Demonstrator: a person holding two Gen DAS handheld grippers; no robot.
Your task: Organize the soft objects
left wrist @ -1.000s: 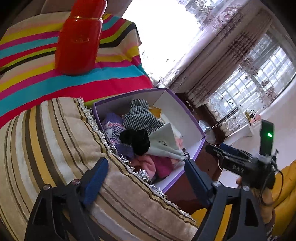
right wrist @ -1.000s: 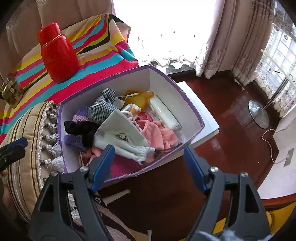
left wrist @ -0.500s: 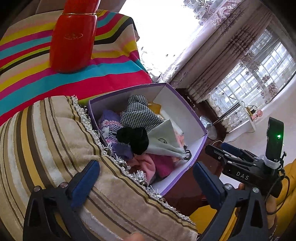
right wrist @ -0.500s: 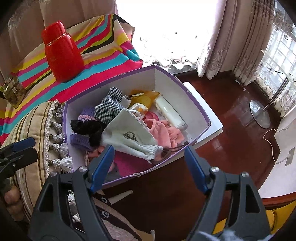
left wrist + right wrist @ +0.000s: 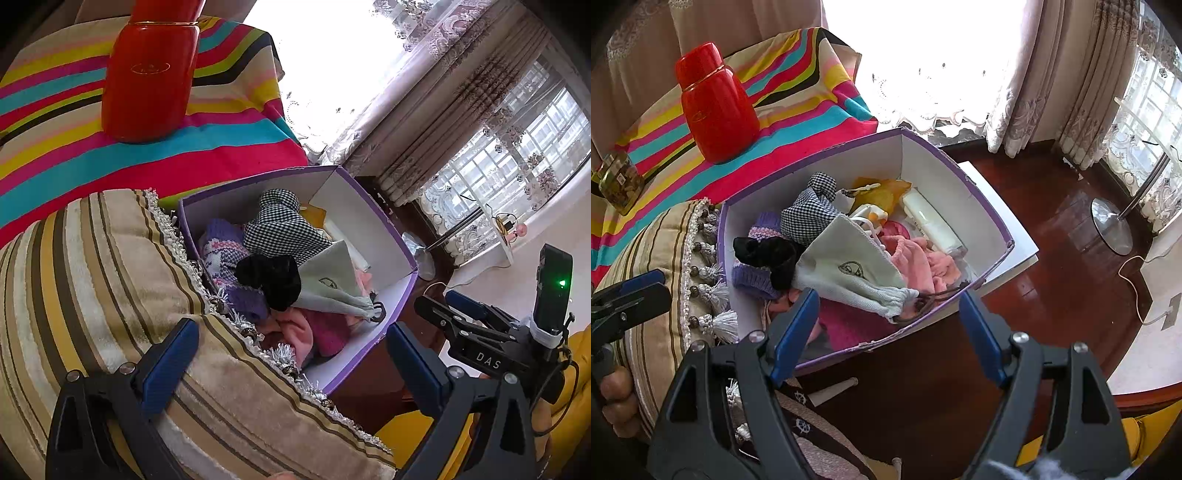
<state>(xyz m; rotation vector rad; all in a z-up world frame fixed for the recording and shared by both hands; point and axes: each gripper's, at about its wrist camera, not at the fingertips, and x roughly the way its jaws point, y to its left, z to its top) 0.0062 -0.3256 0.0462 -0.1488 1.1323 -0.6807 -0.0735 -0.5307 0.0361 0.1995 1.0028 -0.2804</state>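
A white box with a purple rim holds a heap of soft things. A black cloth lies on a purple knit piece. Beside them are a checked cloth, a pale drawstring pouch and pink cloth. My left gripper is open and empty over a striped tasselled cushion, left of the box. My right gripper is open and empty above the box's near edge. Each gripper also shows at the edge of the other's view.
A red flask stands on a bright striped cloth behind the box, with a small tin at far left. The box rests on a white lid on a dark wooden table. Curtains and a fan stand lie beyond.
The left gripper's fingers have spread wider apart, with nothing in them. The box and its contents lie as before, and the right gripper has not moved.
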